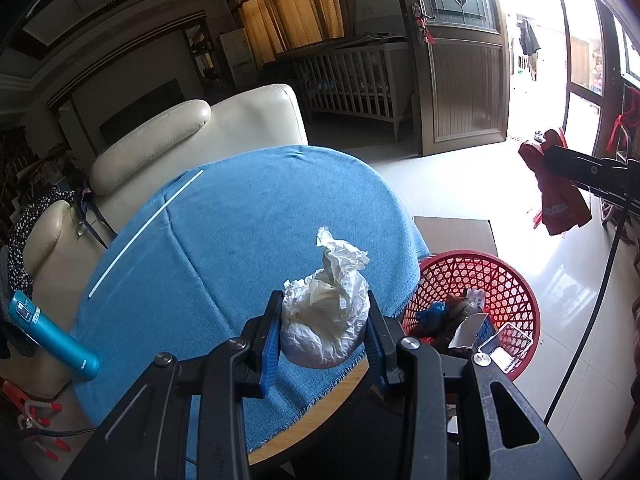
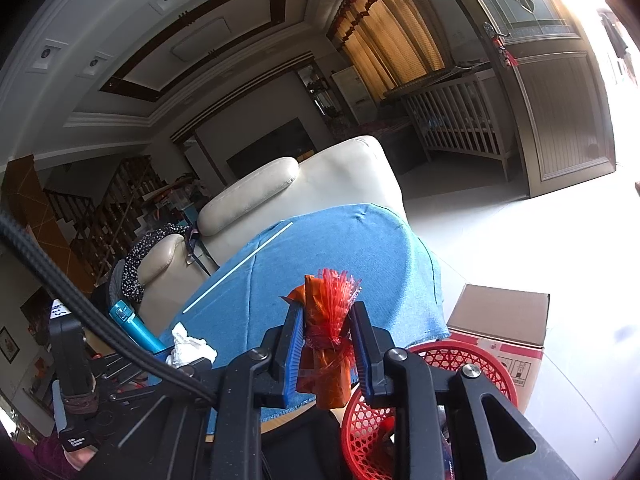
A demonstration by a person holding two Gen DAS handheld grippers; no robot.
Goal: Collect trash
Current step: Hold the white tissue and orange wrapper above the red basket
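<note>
1. The left gripper (image 1: 325, 326) has its jaws closed on a crumpled white paper wad (image 1: 326, 316), one blue pad pressed against each side of it; a twisted tail of the paper sticks up beyond the jaw tips.
2. Under those jaws lies the blue cloth (image 1: 240, 232) covering the round surface, whose wooden edge (image 1: 316, 412) shows just below the cloth's frayed hem.
3. To the right of the left jaws, off the surface and lower, stands a red mesh basket (image 1: 516, 284) already holding scraps and wrappers.
4. Ahead and to the left of the left jaws a thin white straw (image 1: 146, 232) lies on the cloth; further left a teal bottle (image 1: 54, 334) lies at the cloth's edge.
5. The right gripper (image 2: 326, 354) has its jaws clamped on an orange-red wrapper bundle (image 2: 324, 360), with a tuft of red mesh fringe fanning out past the jaw tips.
6. Below and to the right of the right jaws sits the same red basket (image 2: 452, 356), with a cardboard box (image 2: 500, 312) on the floor just behind it.
7. Left of the right jaws, the paper wad (image 2: 188, 348) shows in the other gripper, above the cloth.
8. Beyond both pairs of jaws, a cream sofa (image 1: 224, 128) stands behind the surface.
</note>
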